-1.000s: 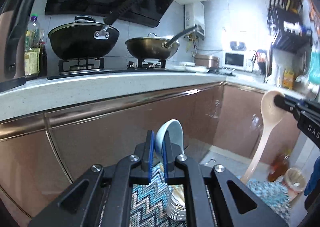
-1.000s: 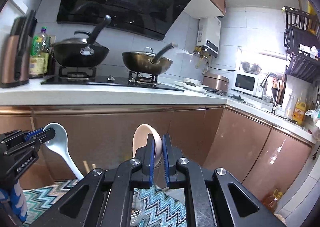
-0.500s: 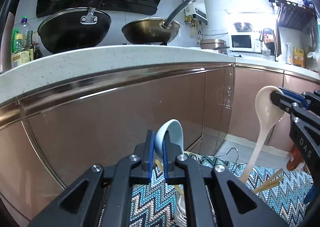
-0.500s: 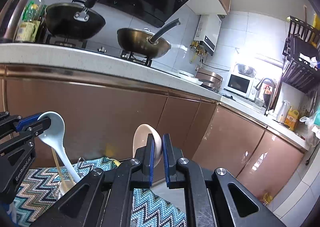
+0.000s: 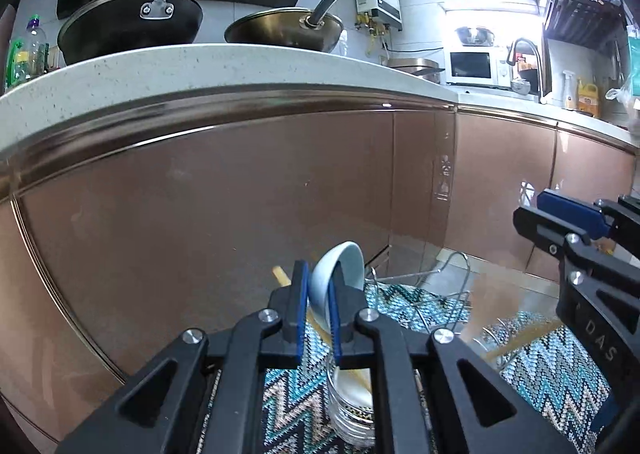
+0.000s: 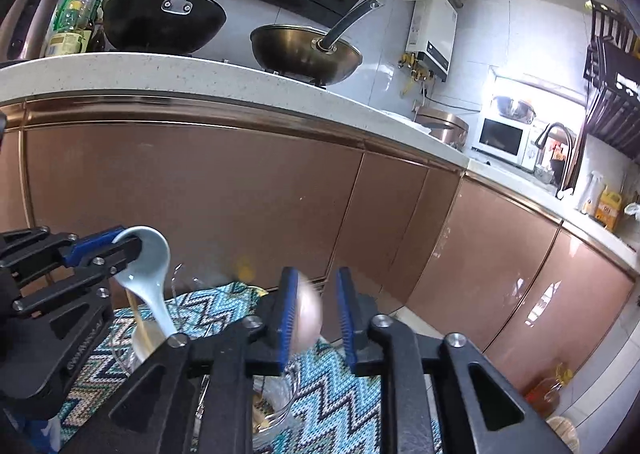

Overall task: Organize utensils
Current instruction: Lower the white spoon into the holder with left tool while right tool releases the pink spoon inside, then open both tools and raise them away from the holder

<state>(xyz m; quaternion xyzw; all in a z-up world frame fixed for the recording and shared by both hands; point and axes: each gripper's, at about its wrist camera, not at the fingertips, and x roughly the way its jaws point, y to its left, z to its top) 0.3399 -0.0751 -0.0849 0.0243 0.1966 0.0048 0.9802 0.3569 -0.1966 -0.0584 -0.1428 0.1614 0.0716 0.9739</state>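
My left gripper point(image 5: 318, 314) is shut on the bowl of a pale blue ceramic spoon point(image 5: 340, 278); its handle reaches down into a clear glass jar point(image 5: 352, 402) that also holds wooden chopsticks point(image 5: 280, 276). The same spoon shows in the right wrist view point(image 6: 146, 274). My right gripper point(image 6: 314, 314) has its jaws apart. A blurred pinkish spoon point(image 6: 306, 318) sits loose between them, over a second glass jar point(image 6: 276, 402). In the left wrist view the right gripper point(image 5: 560, 221) appears empty.
Both jars stand on a zigzag-patterned cloth point(image 5: 288, 386) beside a wire rack point(image 5: 424, 294). Copper cabinet fronts point(image 5: 240, 193) rise close behind, under a white counter point(image 5: 200, 69) with two woks point(image 5: 288, 27). A microwave point(image 5: 472, 67) and sink tap are at the far right.
Both grippers came down toward the jars. My right gripper opened and the pink spoon slipped down out of its grip. The left gripper still holds the blue spoon.
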